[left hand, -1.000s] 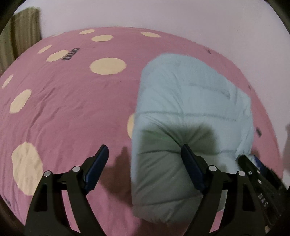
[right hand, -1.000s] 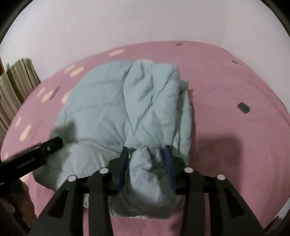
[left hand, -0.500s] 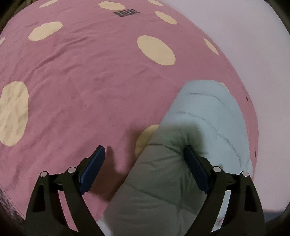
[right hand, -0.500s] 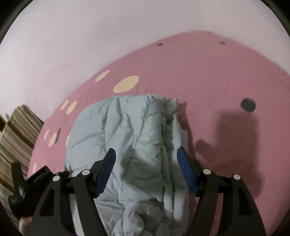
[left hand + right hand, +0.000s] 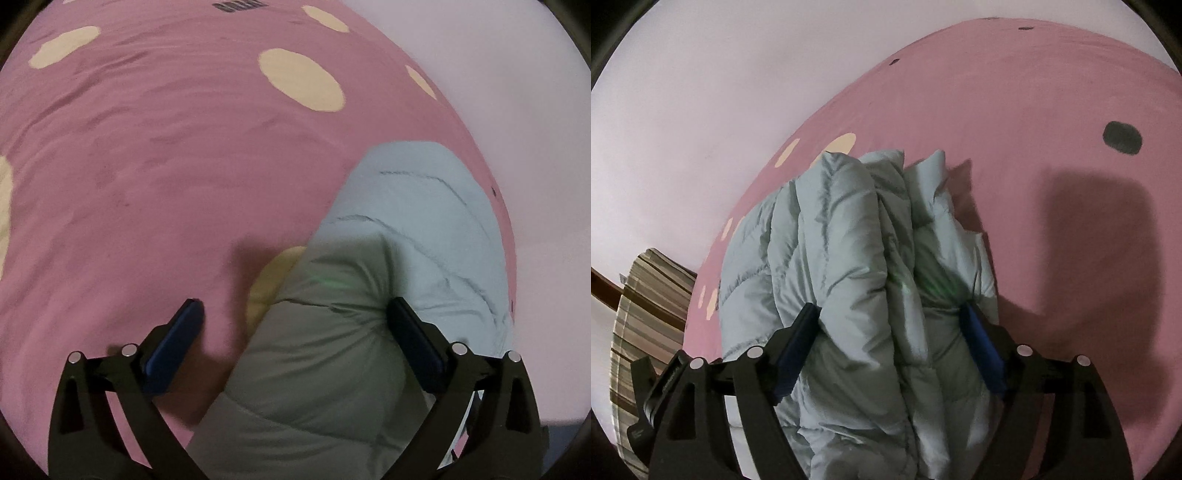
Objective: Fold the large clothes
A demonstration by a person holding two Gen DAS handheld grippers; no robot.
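My left gripper (image 5: 295, 314) has just been opening and stands wide over the edge of the folded pale-blue jacket (image 5: 406, 229), gripping nothing. My right gripper (image 5: 890, 314) has also been opening; bunched jacket sits between its pads, released. The jacket lies on the pink sheet (image 5: 147, 166).

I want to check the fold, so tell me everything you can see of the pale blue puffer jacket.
The pale blue quilted puffer jacket lies bunched in thick folds on the pink spotted bedsheet, its stitched channels creased. It bulges between both grippers' blue pads: the left gripper and right gripper have just been opening, releasing it.
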